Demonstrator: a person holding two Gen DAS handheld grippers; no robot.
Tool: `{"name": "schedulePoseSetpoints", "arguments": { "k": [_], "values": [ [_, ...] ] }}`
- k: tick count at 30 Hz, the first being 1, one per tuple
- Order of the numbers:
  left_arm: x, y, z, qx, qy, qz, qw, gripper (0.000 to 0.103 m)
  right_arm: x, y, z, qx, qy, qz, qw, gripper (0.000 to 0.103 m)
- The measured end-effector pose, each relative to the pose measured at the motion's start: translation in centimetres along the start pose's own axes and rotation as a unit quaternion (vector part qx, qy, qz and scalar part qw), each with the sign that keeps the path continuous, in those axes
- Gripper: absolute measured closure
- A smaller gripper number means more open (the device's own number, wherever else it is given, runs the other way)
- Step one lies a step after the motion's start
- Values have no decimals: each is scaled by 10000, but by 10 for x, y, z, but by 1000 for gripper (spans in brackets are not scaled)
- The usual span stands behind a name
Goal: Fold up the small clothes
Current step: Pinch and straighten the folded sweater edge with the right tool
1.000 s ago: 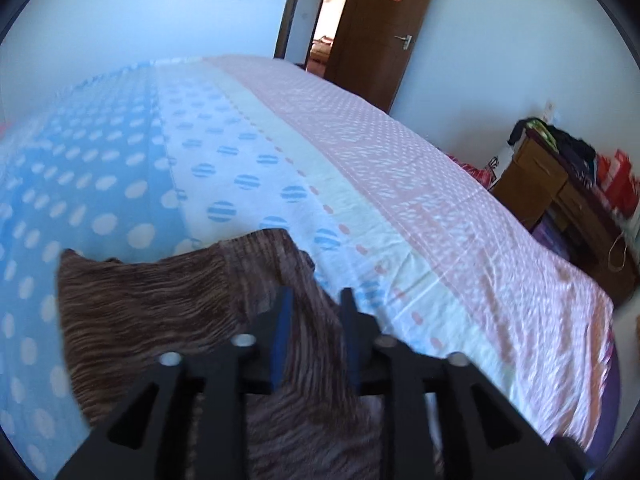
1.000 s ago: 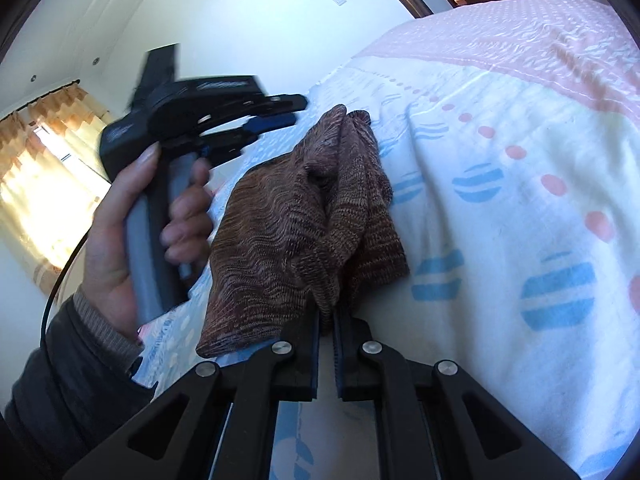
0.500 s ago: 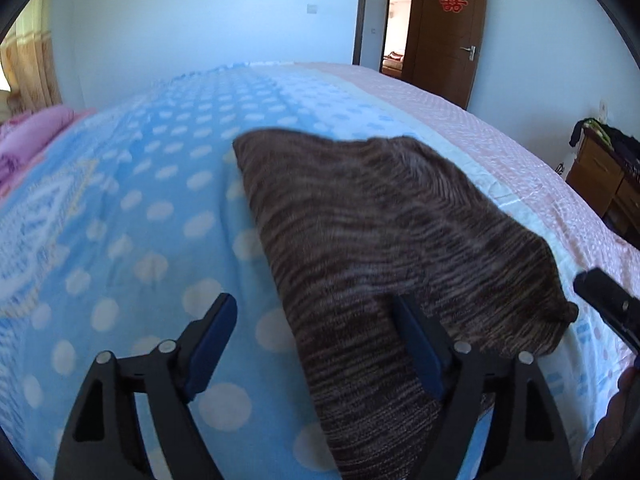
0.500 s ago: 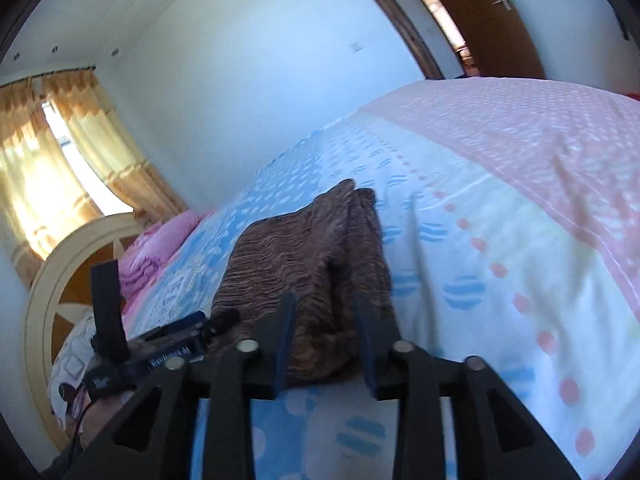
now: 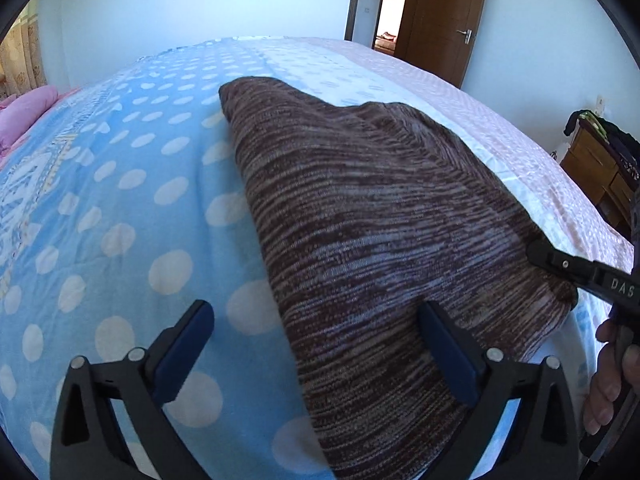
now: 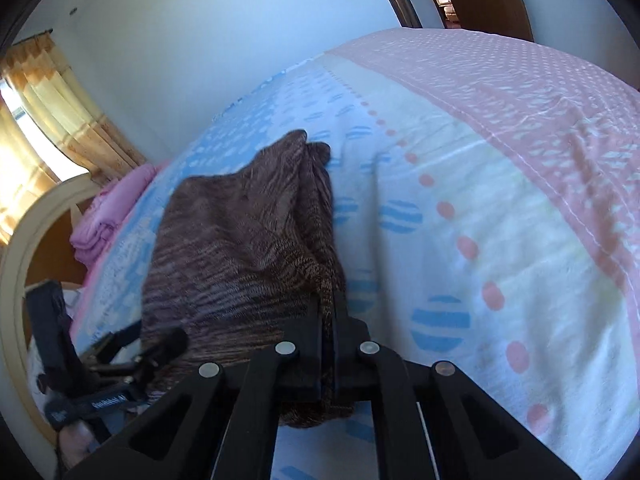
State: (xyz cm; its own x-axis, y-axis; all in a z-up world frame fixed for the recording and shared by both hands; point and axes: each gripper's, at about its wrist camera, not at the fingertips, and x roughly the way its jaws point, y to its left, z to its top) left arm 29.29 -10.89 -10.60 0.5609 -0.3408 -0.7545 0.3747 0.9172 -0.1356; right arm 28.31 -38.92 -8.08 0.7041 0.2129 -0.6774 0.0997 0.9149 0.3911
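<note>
Bedroom scene, with a big bed (image 5: 120, 184) taking up nearly all of both views. Its cover went from blue with white dots on one side, through a pale strip with blue striped dots, to pink on the other. Plain white walls, a brown wooden door (image 5: 444, 20) with a red paper decoration at the far end, a wooden dresser (image 5: 596, 168) piled with stuff off to the side, and yellow curtains (image 6: 44, 120) glowing by the window. Some pink bedding (image 6: 104, 216) sat up by the headboard (image 6: 16, 280).

So the brown knit garment (image 5: 380, 240) was lying on the bed, folded over on itself, straight ahead of both grippers and running away from them.

The left gripper (image 5: 316, 352) had its jaws spread as wide as they go, having just been opening. The near edge of the garment lay in the gap, closer to the right-hand blue pad (image 5: 444, 356), but neither pad was pressing on it as far as I could see. The other pad was out over bare blue cover.

The right gripper (image 6: 328, 336) was pinched tight on the garment's near corner, with a thin fold of knit caught between the two fingers. From the left view you could see its black tip reaching in at the far right edge of the fabric, with the person's hand (image 5: 612, 368) behind it.
</note>
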Motion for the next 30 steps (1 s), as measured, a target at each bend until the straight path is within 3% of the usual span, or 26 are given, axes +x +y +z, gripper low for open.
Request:
{"name": "schedulePoseSetpoints", "arguments": {
  "k": [4, 7, 9, 13, 16, 18, 20, 24, 27, 30],
  "values": [
    [0, 3, -2, -103, 1, -35, 9999, 0, -7, 14, 8, -402, 49, 64, 9992, 98],
    [-1, 0, -3, -61, -43, 18, 10000, 0, -19, 30, 34, -649, -297, 43, 9974, 81],
    [-2, 0, -3, -77, -53, 4, 10000, 0, -16, 46, 58, -928, -434, -59, 9947, 81],
    [-3, 3, -5, -147, -72, -46, 9999, 0, 38, 61, 104, -1113, 128, -188, 9935, 80],
    [-3, 4, -5, -165, -84, -47, 9998, 0, 75, 65, 122, -1358, 339, -542, 9887, 74],
    [-3, 4, -5, -168, -87, -46, 9998, 0, 97, 63, 127, -1418, 610, -609, 9861, 77],
    [-2, 4, -5, -175, -81, -56, 9998, 0, 100, 59, 127, -1345, 646, -284, 9884, 99],
    [-1, 3, -5, -147, -72, -28, 9999, 0, 91, 59, 129, -1552, 319, -492, 9861, 100],
    [-1, 2, -5, -121, -60, -5, 9999, 0, 99, 39, 137, -1165, 378, -597, 9907, 99],
    [-1, 3, -6, -129, -56, -19, 9999, 0, 99, 42, 133, -1253, 365, -415, 9906, 96]
  ]
}}
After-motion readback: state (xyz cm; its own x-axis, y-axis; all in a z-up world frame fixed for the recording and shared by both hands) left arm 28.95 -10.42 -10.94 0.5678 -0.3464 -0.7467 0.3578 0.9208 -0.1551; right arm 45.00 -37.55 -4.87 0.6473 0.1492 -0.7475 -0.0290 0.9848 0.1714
